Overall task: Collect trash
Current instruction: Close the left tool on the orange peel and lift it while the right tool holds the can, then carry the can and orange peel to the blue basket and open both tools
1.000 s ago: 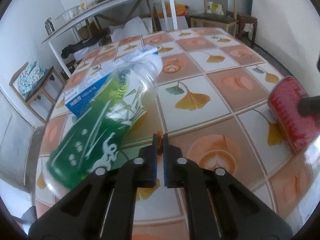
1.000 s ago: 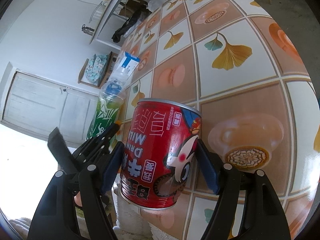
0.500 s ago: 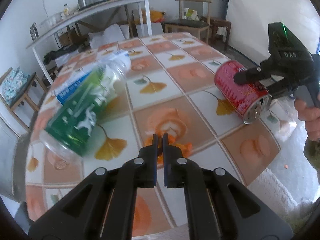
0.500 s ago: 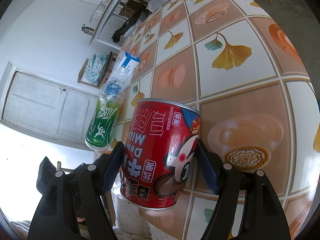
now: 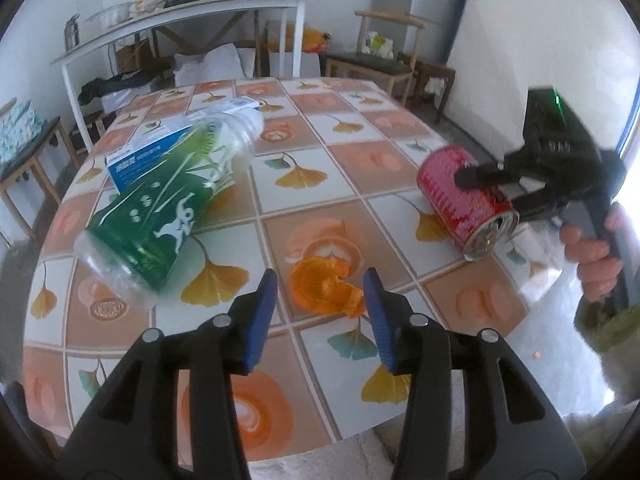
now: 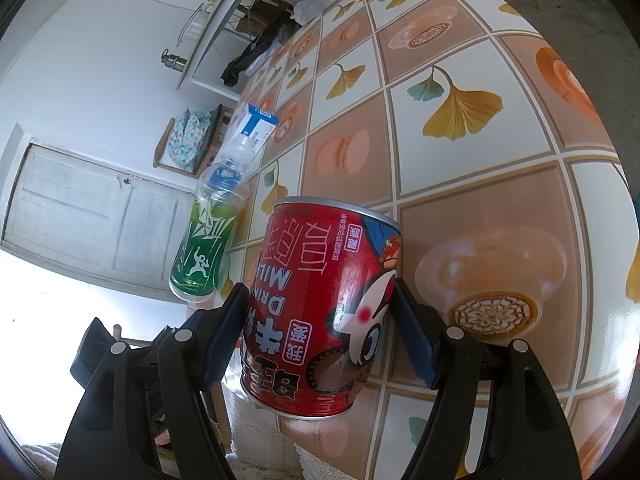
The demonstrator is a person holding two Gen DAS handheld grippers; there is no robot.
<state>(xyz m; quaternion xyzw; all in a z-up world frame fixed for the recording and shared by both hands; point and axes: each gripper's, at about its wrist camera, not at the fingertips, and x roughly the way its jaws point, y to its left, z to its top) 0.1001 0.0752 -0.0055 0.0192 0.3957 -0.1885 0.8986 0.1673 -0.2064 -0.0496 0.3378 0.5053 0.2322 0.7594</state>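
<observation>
Left gripper [image 5: 320, 300]: I hold it angled down over the near part of the table [image 5: 472, 304], its blue pads [image 5: 262, 320] having just been parting to about half their spread, with nothing pressed between them; the orange peel [image 5: 324, 290] lies on the tiled cloth just ahead of the tips, framed in the gap but not touched by either pad as far as I can tell. Right gripper [image 6: 320, 336]: I keep its jaws wide and closed on the red milk can [image 6: 324, 312], one pad on each flank of the body, the can tilted with its base toward the camera and, in the left wrist view, raised slightly off the table edge. Green-labelled plastic bottle [image 5: 160, 208]: it lies on its side to the left, its neck resting across a blue-and-white carton [image 5: 140, 156], both well apart from the peel and from the can. Step in hand, as I judge it: the can is secured on the right, and the left is lining up on the peel as the next piece of trash. Next move, as I judge it: I must lower the left tips until the pads straddle the peel close to the cloth, then close gently, since the piece looks thin, curled and ragged and may slip or tear. No bin or bag is visible in either view, so I cannot tell where the collected items are to go.
</observation>
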